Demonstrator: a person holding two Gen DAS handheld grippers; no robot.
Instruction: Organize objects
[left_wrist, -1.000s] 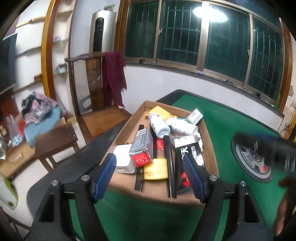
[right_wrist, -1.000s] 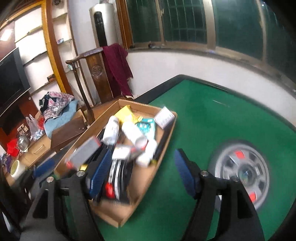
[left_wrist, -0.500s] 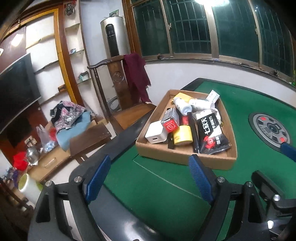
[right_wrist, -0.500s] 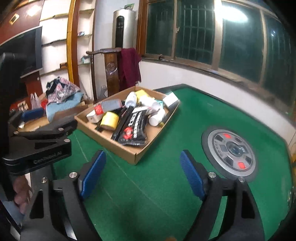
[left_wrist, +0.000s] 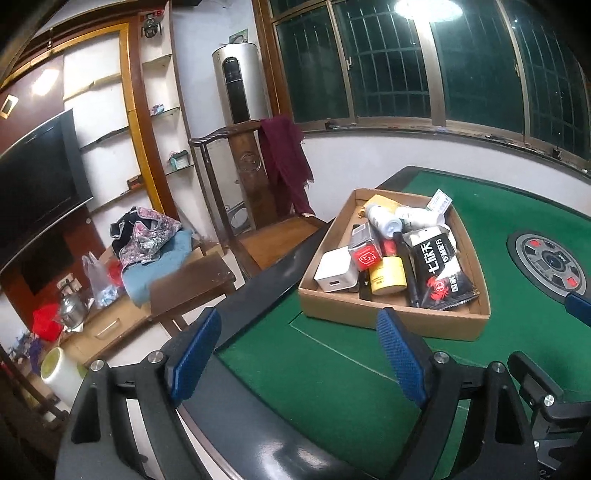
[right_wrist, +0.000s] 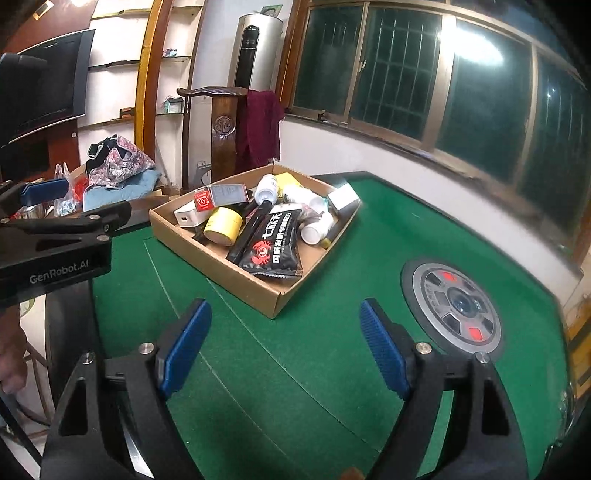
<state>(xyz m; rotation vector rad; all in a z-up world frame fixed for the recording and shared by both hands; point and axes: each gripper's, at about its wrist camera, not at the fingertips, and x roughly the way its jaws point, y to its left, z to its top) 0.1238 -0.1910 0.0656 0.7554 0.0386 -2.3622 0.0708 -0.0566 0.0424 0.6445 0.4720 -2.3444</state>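
Note:
A shallow cardboard box (left_wrist: 391, 317) (right_wrist: 218, 258) sits on the green table, filled with several items: a black snack packet (left_wrist: 439, 269) (right_wrist: 273, 240), a yellow tape roll (left_wrist: 386, 275) (right_wrist: 223, 221), a white adapter (left_wrist: 334, 269), white bottles (left_wrist: 384, 218) (right_wrist: 267, 188) and a grey box with a red end (left_wrist: 364, 245). My left gripper (left_wrist: 295, 347) is open and empty, held back from the box's near side. My right gripper (right_wrist: 284, 343) is open and empty, also short of the box. The left gripper shows at the left edge of the right wrist view (right_wrist: 55, 236).
A round metal control panel (right_wrist: 458, 306) (left_wrist: 550, 262) is set in the green felt (right_wrist: 332, 369) to the right of the box. A wooden chair (left_wrist: 258, 206) with a maroon cloth, a low table with clothes (left_wrist: 147, 236) and a TV stand beyond the table's left edge.
Both grippers have pulled back from over the box toward the table's near edge. The box now lies farther away in both views. Both grippers stay open and empty.

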